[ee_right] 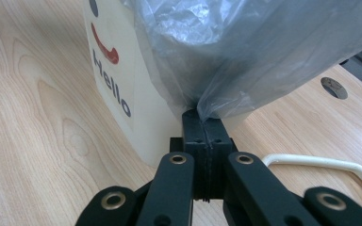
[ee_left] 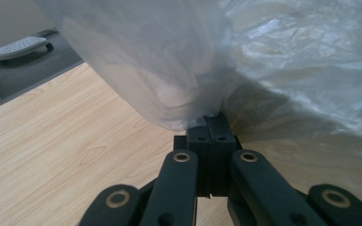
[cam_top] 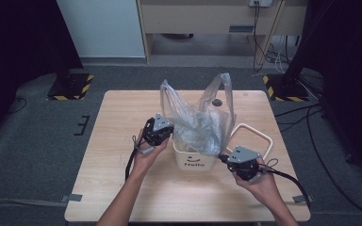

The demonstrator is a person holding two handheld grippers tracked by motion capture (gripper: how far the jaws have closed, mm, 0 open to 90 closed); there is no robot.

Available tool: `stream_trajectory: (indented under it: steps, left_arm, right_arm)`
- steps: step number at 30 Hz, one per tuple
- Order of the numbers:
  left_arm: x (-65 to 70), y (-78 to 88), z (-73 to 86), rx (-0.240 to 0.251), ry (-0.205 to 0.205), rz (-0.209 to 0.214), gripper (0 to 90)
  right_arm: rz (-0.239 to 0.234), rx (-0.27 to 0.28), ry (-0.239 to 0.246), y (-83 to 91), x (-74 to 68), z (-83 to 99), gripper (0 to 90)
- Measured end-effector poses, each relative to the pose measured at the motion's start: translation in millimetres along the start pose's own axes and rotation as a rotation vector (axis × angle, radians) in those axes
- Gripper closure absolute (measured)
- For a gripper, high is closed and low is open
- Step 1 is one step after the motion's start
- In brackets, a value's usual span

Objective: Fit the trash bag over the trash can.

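Observation:
A clear plastic bag (cam_top: 200, 120) stands in a white bin (cam_top: 195, 161) marked "Hello" in the middle of the wooden table (cam_top: 118, 122). My left gripper (cam_top: 168, 133) is at the bin's left top edge, shut on the bag's rim. In the left gripper view the jaws (ee_left: 210, 123) pinch a fold of the bag (ee_left: 169, 56). My right gripper (cam_top: 222, 157) is at the bin's right front corner, shut on the bag's edge. The right gripper view has its jaws (ee_right: 202, 120) closed on gathered plastic (ee_right: 245, 52) beside the bin wall (ee_right: 122, 75).
The bin's cream handle (cam_top: 257, 134) lies flat on the table to its right. A cable hole (cam_top: 217, 102) sits in the table behind the bag. Dark stands with striped bases (cam_top: 68, 87) flank the table's far corners.

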State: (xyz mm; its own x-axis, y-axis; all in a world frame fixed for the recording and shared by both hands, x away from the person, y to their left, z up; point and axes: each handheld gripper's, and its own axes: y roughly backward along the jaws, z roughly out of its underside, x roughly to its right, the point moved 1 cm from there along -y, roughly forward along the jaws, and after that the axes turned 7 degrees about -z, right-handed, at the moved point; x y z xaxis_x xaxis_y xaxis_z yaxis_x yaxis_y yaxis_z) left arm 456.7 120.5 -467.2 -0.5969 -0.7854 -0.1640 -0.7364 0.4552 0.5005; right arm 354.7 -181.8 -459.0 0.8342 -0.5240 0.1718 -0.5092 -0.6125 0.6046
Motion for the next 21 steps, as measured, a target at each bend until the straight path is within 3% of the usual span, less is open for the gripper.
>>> stream_trajectory:
  steps: [6, 9, 16, 17, 21]
  left_arm:
    - [-2.3, 0.2, 0.4, 0.014, -0.005, -0.008, 90.0]
    - [-2.6, 2.2, 3.4, 0.006, 0.027, -0.009, 90.0]
    - [-3.7, 1.7, 3.0, 0.019, 0.012, -0.009, 90.0]
    - [-3.8, 4.0, 3.6, 0.002, 0.019, -0.022, 89.0]
    - [-9.1, 10.1, 4.8, 0.04, 0.004, -0.062, 77.1]
  right_arm:
    - [0.0, -0.002, 0.0, 0.0, -0.5, -0.1, 90.0]
    - [-0.003, -0.003, -0.004, 0.3, -1.2, 0.5, 90.0]
    - [-0.005, -0.009, -0.004, -1.3, -2.2, 0.9, 90.0]
    - [-0.003, -0.008, 0.003, -1.1, -2.2, 1.0, 90.0]
    - [0.006, 0.001, 0.005, 1.2, -3.4, 2.3, 90.0]
